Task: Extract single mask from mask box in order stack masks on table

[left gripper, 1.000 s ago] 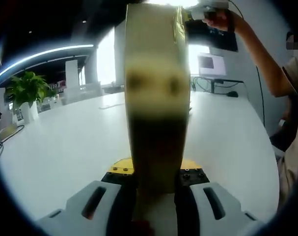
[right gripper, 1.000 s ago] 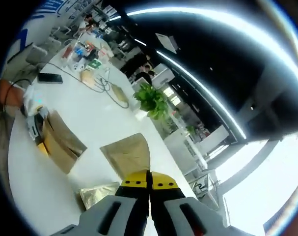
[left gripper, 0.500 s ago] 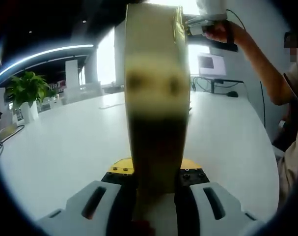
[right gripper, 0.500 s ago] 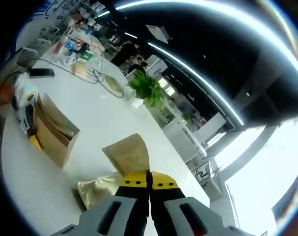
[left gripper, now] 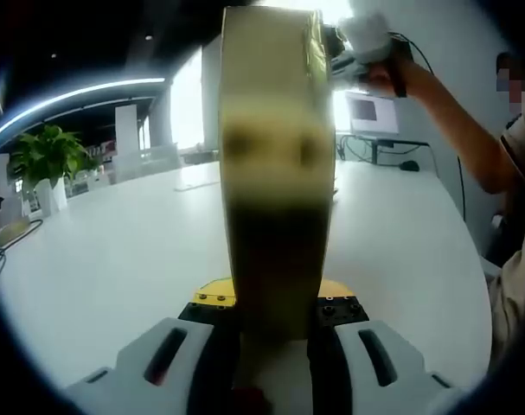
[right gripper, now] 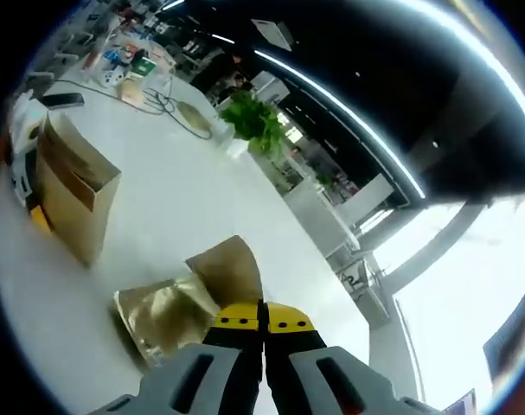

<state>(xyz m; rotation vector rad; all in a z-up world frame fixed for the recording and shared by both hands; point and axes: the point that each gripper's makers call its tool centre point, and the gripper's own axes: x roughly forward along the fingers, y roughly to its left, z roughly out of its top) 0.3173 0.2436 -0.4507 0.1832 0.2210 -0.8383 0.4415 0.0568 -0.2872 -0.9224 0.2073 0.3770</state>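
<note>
The left claw (left gripper: 275, 304) grips the tall tan cardboard mask box (left gripper: 275, 164), upright on the smooth white counter (left gripper: 115, 259). The right claw (right gripper: 263, 316) pinches a flat tan paper-wrapped mask (right gripper: 230, 270), rising at 11 o'clock. A crinkled gold foil mask packet (right gripper: 163, 316) lies at 9 o'clock.

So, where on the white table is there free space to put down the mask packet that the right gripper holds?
The white table is bare between the mask box and the potted plant, and also beyond the held mask packet. Beside the packet, a gold packet already lies on the table. The far end near the cables is crowded.
</note>
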